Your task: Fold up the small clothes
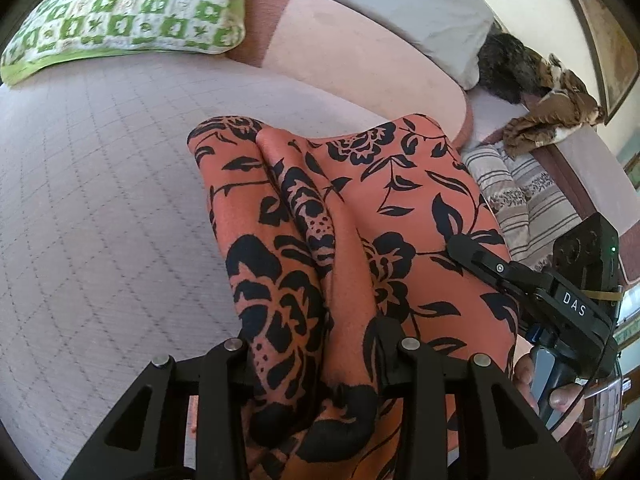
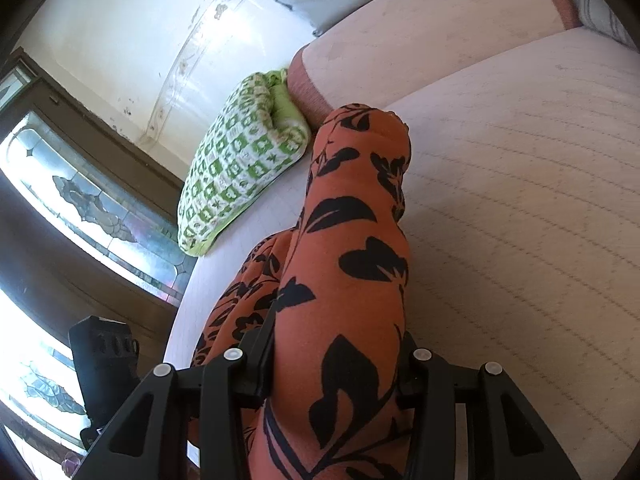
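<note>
Orange garment (image 1: 360,208) with black flowers, bunched in folds over my bed (image 1: 100,200), left gripper (image 1: 316,364) and right gripper (image 2: 336,372) both clenched on it, near hem cut off.

The garment (image 1: 360,216) is lying bunched between both my claws, trailing ahead over the bed (image 1: 100,208); a pillow (image 1: 128,12) is sitting beyond it, near the bolster (image 1: 360,56).

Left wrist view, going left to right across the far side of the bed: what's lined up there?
Green patterned pillow → pale grey pillow → dark furry bundle → brown crumpled blanket.
</note>
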Demonstrator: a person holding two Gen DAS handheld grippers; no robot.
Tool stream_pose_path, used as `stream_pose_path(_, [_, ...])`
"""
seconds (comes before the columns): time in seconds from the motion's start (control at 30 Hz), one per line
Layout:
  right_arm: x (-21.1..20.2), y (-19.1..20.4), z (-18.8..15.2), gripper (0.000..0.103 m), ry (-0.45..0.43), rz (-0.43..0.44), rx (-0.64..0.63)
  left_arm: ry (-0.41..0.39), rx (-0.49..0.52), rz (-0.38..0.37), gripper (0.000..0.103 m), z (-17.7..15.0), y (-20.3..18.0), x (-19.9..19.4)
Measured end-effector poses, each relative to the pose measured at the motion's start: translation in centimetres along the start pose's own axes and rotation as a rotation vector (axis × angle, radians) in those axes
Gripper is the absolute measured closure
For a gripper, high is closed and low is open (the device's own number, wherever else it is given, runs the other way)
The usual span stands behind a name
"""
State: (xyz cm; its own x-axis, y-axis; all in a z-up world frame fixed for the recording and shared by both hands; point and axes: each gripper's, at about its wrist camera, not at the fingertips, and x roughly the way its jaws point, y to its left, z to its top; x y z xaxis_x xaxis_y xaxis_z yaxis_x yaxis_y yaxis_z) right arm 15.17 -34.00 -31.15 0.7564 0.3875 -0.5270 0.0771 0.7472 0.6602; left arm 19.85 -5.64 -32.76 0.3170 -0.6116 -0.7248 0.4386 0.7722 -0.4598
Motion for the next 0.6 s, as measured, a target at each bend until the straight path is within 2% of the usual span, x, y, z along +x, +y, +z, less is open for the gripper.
stream_pose_path(0.23, [-1.7,-1.8,0.2,0.058,-0.022,0.023,0.034,-0.018,0.05,0.031,0.064,-0.6,-1.9,-0.7])
stream_pose_path(0.43, [-1.0,-3.8,0.1,0.059,0.034,0.027,0.091,0.02,0.027,0.043,0.065,-0.4,-2.0,0.2])
stream_pose_path(0.6, [-0.6,-4.2,-0.1,0.059,0.057,0.036,0.122,0.016,0.051,0.056,0.065,-0.2,-2.7,-0.1])
